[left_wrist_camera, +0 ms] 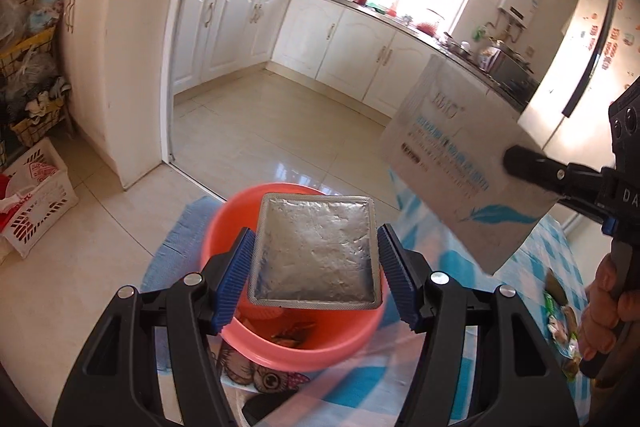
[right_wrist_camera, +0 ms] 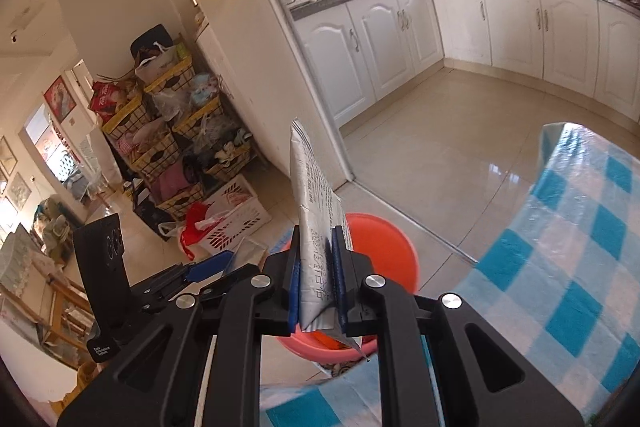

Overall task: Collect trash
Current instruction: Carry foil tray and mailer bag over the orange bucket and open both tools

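Two packets held over the orange basin [left_wrist_camera: 240,227]

The foil pouch [left_wrist_camera: 314,251] sits between the parted pads of the left gripper [left_wrist_camera: 316,275], apparently released above the basin. The printed sachet [right_wrist_camera: 316,227] is clamped in the right gripper [right_wrist_camera: 317,283]; released early, it could be dropped beside the basin.

The left tongs [left_wrist_camera: 316,267] are spread wide, their blue pads [left_wrist_camera: 236,279] flanking a square foil pouch [left_wrist_camera: 314,251] above the orange bucket [left_wrist_camera: 292,343]. Whether either pad touches the pouch cannot be determined. The bucket holds dark scraps at its bottom. At the right edge, the right tongs [left_wrist_camera: 516,161] clamp a silver packet [left_wrist_camera: 460,163] bearing a blue feather print, held tilted above the checkered surface [left_wrist_camera: 552,247]. Small wrappers [left_wrist_camera: 560,319] lie on that surface beside the person's hand [left_wrist_camera: 604,311].
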### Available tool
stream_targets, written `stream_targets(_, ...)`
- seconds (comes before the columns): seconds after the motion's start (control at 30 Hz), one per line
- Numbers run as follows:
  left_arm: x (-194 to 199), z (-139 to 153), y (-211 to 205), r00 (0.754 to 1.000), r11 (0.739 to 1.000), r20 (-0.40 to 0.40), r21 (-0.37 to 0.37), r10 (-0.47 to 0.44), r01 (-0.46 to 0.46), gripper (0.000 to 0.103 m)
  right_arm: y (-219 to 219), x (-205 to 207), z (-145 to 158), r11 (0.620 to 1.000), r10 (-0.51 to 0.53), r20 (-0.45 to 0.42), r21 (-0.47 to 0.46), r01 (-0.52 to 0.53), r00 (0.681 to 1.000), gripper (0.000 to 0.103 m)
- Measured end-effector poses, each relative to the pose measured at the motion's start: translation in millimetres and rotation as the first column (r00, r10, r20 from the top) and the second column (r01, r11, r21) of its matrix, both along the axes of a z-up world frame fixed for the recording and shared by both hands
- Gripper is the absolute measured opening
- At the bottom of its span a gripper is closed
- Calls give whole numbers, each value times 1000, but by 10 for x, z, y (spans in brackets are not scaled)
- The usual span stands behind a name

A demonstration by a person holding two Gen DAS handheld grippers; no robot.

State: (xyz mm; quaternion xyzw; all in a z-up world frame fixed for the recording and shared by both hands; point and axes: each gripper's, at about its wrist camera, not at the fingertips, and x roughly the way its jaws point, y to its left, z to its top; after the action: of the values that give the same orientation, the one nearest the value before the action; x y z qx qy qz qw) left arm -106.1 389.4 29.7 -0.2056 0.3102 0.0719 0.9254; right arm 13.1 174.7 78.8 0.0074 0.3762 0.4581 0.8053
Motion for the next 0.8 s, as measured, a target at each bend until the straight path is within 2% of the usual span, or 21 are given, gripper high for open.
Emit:
stream_targets(0.4,262,-359,208,996,1000,-84,-6,8,-8,63,492,274,-470,998,-5,-115,-67,-3,993,15)
stream_targets(0.8,524,-694,110,982,999,-185,0,-34,35,64,706,383,-802,989,-29,-164,-146,5,986,15)
